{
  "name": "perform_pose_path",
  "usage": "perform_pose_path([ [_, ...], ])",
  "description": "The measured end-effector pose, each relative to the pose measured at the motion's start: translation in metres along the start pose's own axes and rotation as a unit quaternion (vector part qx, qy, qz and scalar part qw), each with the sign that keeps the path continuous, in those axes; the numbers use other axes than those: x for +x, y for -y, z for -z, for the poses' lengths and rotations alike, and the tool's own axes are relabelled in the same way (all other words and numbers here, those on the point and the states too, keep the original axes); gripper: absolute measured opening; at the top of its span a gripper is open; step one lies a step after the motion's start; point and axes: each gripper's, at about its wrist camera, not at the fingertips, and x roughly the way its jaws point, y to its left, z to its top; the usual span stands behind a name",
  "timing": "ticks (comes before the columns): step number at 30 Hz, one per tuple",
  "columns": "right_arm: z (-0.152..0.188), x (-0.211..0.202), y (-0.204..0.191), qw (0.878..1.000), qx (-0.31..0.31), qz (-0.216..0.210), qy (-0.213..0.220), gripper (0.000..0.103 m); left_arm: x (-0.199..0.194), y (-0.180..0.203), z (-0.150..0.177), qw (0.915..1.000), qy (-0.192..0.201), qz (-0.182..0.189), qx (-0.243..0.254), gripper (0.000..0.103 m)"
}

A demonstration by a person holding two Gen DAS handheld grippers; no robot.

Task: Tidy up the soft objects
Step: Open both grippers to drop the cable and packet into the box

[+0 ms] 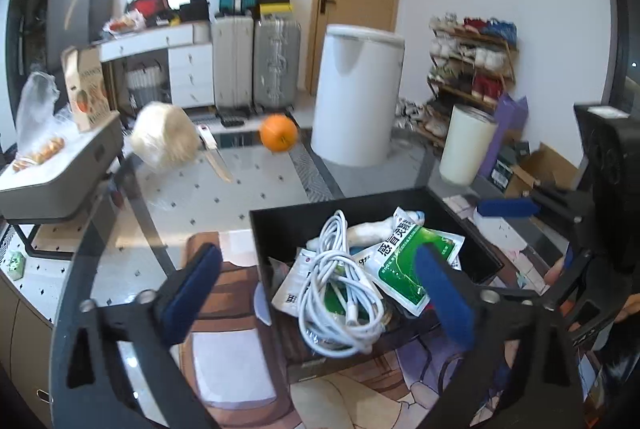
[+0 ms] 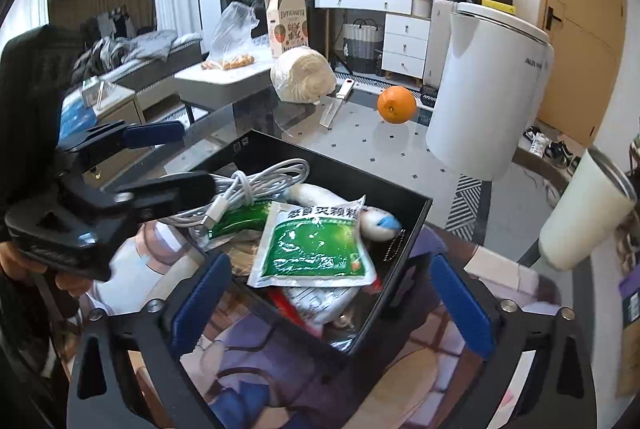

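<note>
While the left tongs (image 1: 320,289) hang with pads spread wide and nothing between them, the black tray (image 1: 280,225) below holds a coiled white cable (image 1: 340,281), green sachets (image 1: 408,261) and a white plush (image 1: 368,229). An orange (image 1: 279,133) sits far back on the surface (image 1: 260,189).

Right view: right tongs (image 2: 328,301) also spread apart, empty, over the tray's near corner. Left tongs at left, above the cable.

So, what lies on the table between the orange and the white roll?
A knife with a white handle lies between orange and white roll; both wrist views show it.
</note>
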Motion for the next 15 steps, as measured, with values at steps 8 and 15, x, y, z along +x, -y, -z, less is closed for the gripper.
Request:
perform_pose_path([
  [8,0.017,-0.026,-0.009,0.998,0.033,0.006,0.052,0.102,-0.021,0.005,0.017,0.9981,0.031,-0.05,0.017,0.103],
  [15,0.035,-0.042,-0.012,0.995,0.054,0.018,0.077,0.102,-0.032,0.014,0.031,0.9967,0.048,-0.063,0.018,0.103],
])
